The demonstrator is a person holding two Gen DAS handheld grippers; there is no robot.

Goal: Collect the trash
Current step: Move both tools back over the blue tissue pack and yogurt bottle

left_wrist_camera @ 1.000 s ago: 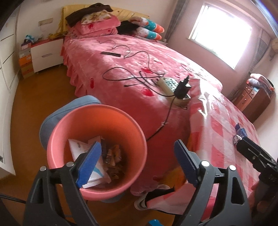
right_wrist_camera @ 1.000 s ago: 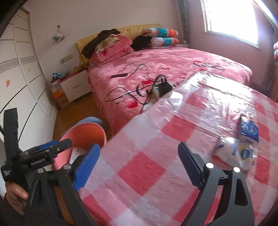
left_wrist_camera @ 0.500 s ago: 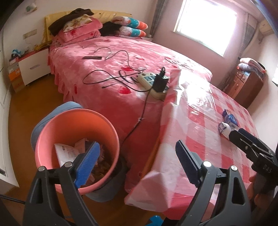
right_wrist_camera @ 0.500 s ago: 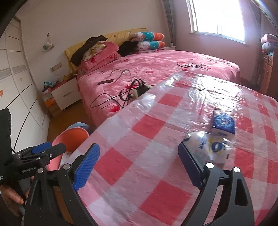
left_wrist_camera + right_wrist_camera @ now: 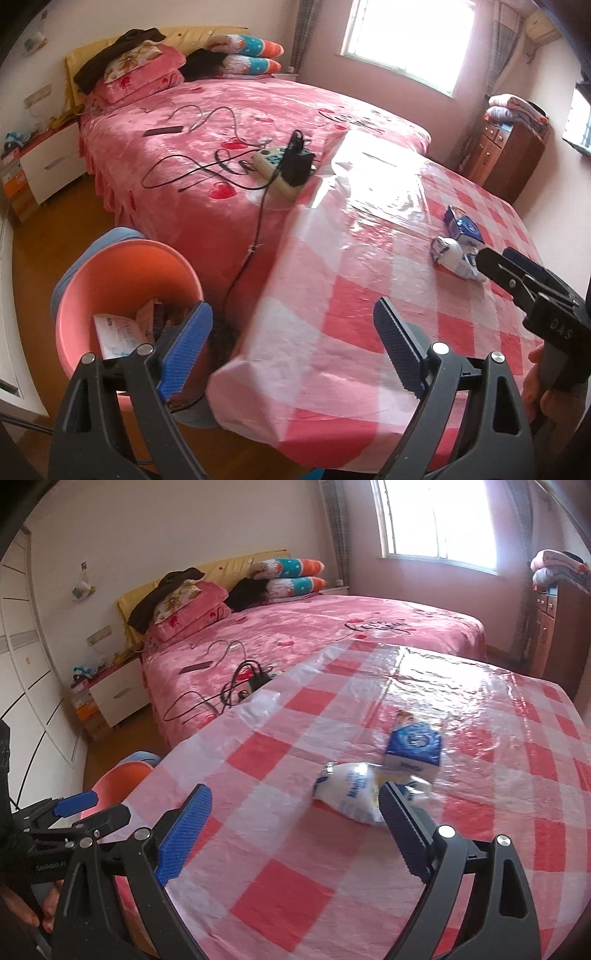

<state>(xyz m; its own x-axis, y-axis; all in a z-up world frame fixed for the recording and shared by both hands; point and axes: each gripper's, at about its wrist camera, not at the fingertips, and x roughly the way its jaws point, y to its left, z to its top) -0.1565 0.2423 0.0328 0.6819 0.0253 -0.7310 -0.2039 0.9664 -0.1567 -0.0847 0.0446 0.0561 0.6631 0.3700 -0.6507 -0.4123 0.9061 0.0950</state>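
A crumpled white plastic wrapper [image 5: 349, 792] [image 5: 452, 256] and a blue-and-white carton [image 5: 415, 747] [image 5: 465, 229] lie on the red-and-white checked tablecloth [image 5: 295, 878]. My right gripper [image 5: 291, 827] hangs open just in front of the wrapper, whose near end is behind the right finger. Nothing is between its pads. My left gripper [image 5: 291, 347] is open and empty over the table's near corner. To its left on the floor stands a pink bin [image 5: 122, 266] holding papers and wrappers. In the right wrist view the bin [image 5: 118, 782] shows past the table's edge.
A pink bed [image 5: 221, 122] lies behind the table, with a power strip [image 5: 277, 170], a charger and black cables on it. A white nightstand [image 5: 48, 162] stands at the left wall, a wooden dresser [image 5: 509, 155] at the right. A hand [image 5: 535, 376] grips the right tool.
Both views have swung from the bin toward the table. The bin has slid to the left of the left wrist view. The wrapper and carton now lie closer to my right gripper.
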